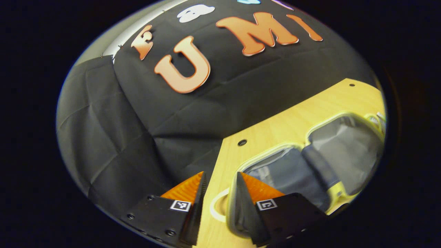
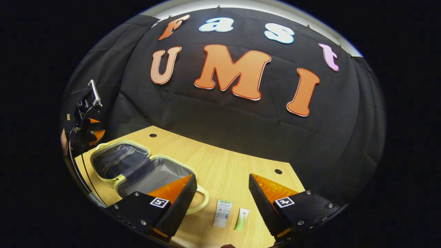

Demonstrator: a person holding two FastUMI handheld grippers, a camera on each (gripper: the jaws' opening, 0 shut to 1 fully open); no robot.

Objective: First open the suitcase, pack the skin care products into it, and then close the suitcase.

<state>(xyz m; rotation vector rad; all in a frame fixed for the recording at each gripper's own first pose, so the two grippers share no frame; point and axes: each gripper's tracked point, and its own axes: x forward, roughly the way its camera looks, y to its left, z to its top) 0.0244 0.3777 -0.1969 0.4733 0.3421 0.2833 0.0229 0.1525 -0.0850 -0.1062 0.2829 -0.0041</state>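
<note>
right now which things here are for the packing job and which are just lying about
For the job:
- open suitcase, lying flat on the table
- white tube
- green tube beside it
- right gripper, fingers apart over the tubes
- left gripper

Just there:
- wooden table
- holes in the table

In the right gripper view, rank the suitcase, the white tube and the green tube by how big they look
1. Suitcase, lying open on the table: largest by far.
2. White tube.
3. Green tube, slimmer and shorter than the white tube beside it.

Dim booth, strong fisheye bending, perhaps overhead light
</note>
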